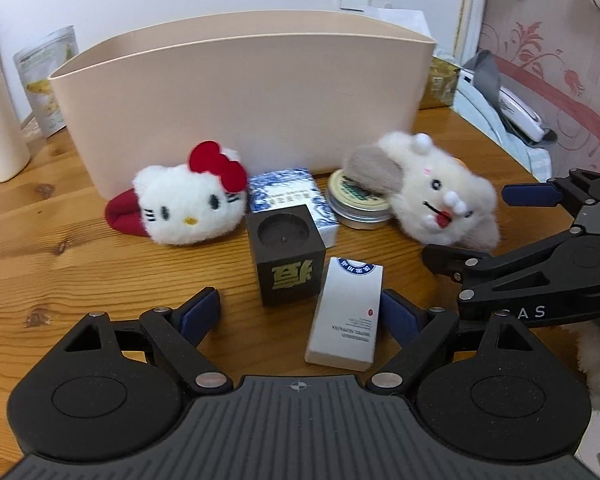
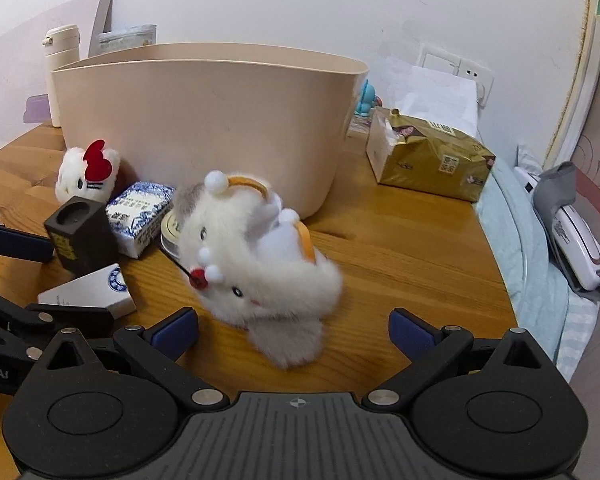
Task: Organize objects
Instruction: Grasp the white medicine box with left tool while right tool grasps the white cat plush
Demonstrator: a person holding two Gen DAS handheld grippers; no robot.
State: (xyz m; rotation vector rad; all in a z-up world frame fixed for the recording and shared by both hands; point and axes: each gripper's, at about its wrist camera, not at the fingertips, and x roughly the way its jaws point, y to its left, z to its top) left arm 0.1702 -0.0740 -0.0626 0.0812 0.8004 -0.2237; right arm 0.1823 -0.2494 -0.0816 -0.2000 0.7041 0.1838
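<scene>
In front of the beige bin (image 1: 240, 100) (image 2: 204, 120) lie a kitty plush with a red bow (image 1: 188, 204), a blue-patterned box (image 1: 288, 196), a round tin (image 1: 356, 208), a dark cube (image 1: 286, 256), a white box (image 1: 346, 316) and a fluffy white plush (image 2: 256, 260). My left gripper (image 1: 300, 314) is open over the table. The white box lies between its fingers, close to the right pad, and the cube stands just ahead. My right gripper (image 2: 294, 328) is open around the white plush's lower end; its pads stand apart from the fur.
A gold tissue pack (image 2: 432, 160) sits right of the bin, with a small blue figure (image 2: 366, 100) behind it. A white bottle (image 1: 0, 120) and a pouch (image 1: 48, 80) stand at the left. The table's right edge meets a bed with a white device (image 2: 576, 248).
</scene>
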